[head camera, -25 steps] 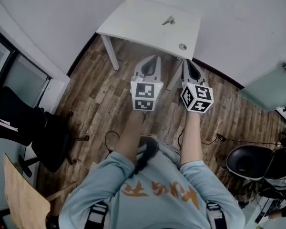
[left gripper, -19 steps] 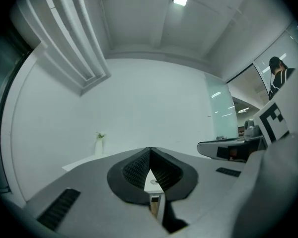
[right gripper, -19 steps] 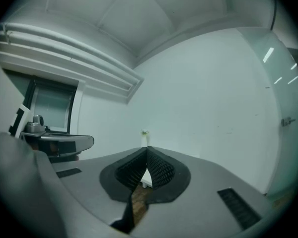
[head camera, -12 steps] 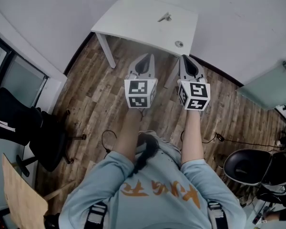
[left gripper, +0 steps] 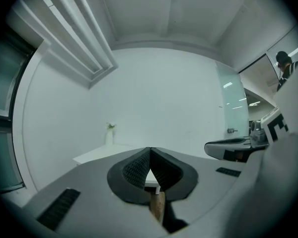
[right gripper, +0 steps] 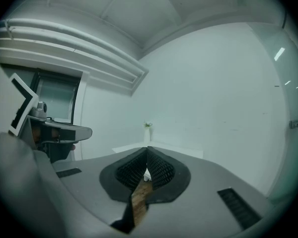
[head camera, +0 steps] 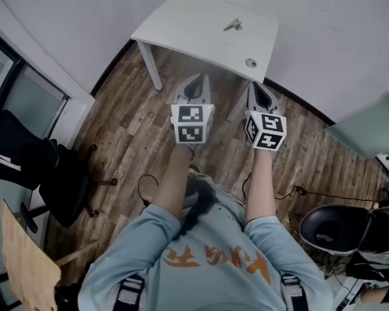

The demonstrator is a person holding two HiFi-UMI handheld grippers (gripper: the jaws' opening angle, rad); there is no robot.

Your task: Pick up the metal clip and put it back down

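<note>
The metal clip (head camera: pixel 232 25) lies small and grey on the white table (head camera: pixel 194 34), towards its far side. Both grippers hang over the wooden floor, short of the table's near edge and pointing at it. My left gripper (head camera: pixel 200 78) is shut with nothing in it; in its own view the ribbed pads (left gripper: pixel 139 166) meet at the tip (left gripper: pixel 150 149). My right gripper (head camera: pixel 254 83) is shut and empty too, and its pads (right gripper: pixel 159 169) touch at the tip (right gripper: pixel 147 148). The clip does not show in either gripper view.
A small round object (head camera: pixel 250 63) sits near the table's front right corner, and a small vase (left gripper: pixel 110 128) stands at its far edge. Black office chairs stand at left (head camera: pixel 61 190) and right (head camera: pixel 334 222). A wooden board (head camera: pixel 26 264) leans at lower left. Cables (head camera: pixel 146 190) lie on the floor.
Both grippers have drifted slightly up and left towards the table while the head camera wavered. They stay shut, and the clip has not moved.
</note>
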